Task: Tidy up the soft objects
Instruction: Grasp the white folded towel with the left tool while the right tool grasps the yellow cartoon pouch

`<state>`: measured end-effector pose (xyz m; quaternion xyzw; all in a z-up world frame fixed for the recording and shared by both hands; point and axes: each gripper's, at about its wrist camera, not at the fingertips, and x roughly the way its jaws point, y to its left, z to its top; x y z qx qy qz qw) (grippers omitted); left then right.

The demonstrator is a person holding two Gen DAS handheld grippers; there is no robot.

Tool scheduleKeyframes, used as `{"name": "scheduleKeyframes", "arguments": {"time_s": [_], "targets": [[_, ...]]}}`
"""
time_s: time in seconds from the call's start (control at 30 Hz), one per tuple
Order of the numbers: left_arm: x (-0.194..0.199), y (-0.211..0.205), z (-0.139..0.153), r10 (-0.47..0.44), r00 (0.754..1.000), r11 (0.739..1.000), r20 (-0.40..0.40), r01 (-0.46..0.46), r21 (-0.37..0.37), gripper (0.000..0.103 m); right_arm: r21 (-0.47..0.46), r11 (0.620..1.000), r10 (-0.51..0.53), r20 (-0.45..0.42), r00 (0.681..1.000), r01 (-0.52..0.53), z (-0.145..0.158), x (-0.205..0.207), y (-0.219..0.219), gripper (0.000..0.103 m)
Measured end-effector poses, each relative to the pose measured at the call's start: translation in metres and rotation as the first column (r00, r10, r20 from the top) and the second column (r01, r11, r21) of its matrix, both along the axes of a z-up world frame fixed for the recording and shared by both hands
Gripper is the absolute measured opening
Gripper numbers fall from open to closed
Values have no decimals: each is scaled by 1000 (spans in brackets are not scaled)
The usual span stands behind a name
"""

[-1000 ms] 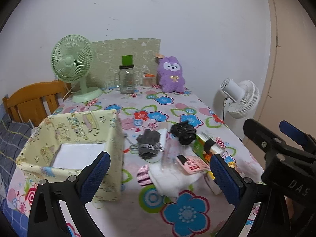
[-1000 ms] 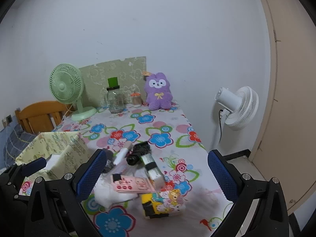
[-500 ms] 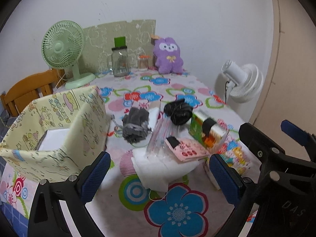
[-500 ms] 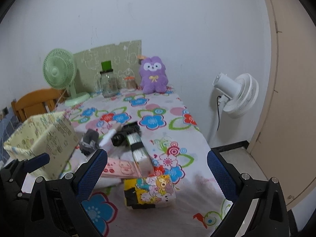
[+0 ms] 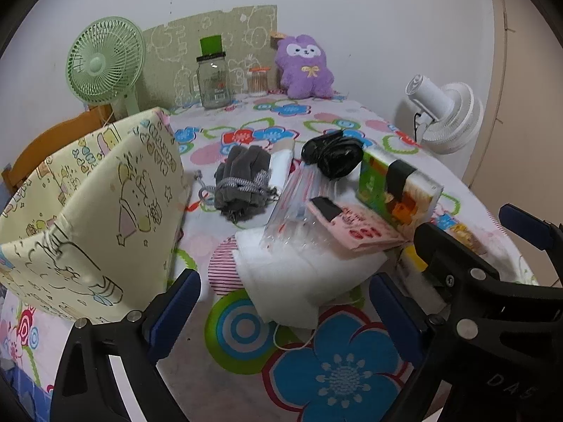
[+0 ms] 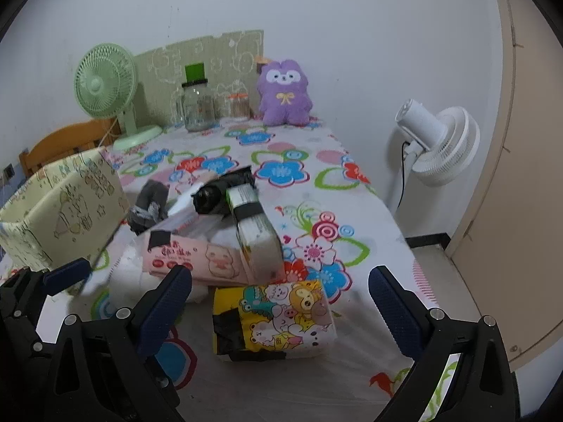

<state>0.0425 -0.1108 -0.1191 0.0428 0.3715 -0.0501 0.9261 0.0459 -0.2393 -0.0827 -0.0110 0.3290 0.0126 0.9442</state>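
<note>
Both grippers hover low over the near edge of the flowered table (image 6: 309,161), side by side and level, pointing toward the far wall. The left gripper (image 5: 285,313) has its blue-padded fingers spread wide with nothing between them; the right gripper (image 6: 281,306) is spread just as wide and also holds nothing.

Taking the yellow fabric storage bin (image 5: 95,204) as landmark, the pile of soft things lies just to its right: grey gloves (image 5: 242,183) nearest the bin, a black rolled bundle (image 5: 332,156) farther right, a white folded cloth (image 5: 299,281) in front, with a clear plastic packet (image 5: 295,207) and a pink tissue pack (image 5: 352,225) lying on it. A green-and-white tissue pack (image 5: 397,190) leans beyond the pink one. Far behind the bin, a purple plush toy (image 5: 304,66) sits against the wall.

Only the right wrist view shows the yellow cartoon tissue pack (image 6: 274,320) whole, in front of the pink pack and between that gripper's fingers; the left view catches just an edge behind the right gripper's body. The left view alone shows the cloth's full spread.

Compared with a second ago, both grippers have come lower and closer to the pile, and the bin now looms larger at left.
</note>
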Motion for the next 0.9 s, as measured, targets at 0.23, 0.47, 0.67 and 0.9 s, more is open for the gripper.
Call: {"name": "scheduleKeyframes", "arguments": {"time_s": [0.23,0.47,0.67,0.9], "targets": [[6,-2,-11,-9,999,1000,-40,10,19,94,3,1000,11,-83,997,-10,-17,11,2,100],[8,-2,-12,-19,999,1000,-43,19,20,95,64,998,23,-127,992,-15,-27,18,2,89],[11,-1,-12,-34,998,999,-48,35,16,95,97,995,33,-142,989,-19,-31,21,2,79],[12,-2,-10,-50,998,999,-45,50,4,91,73,997,22,-128,992,-13,-28,20,5,77]]}}
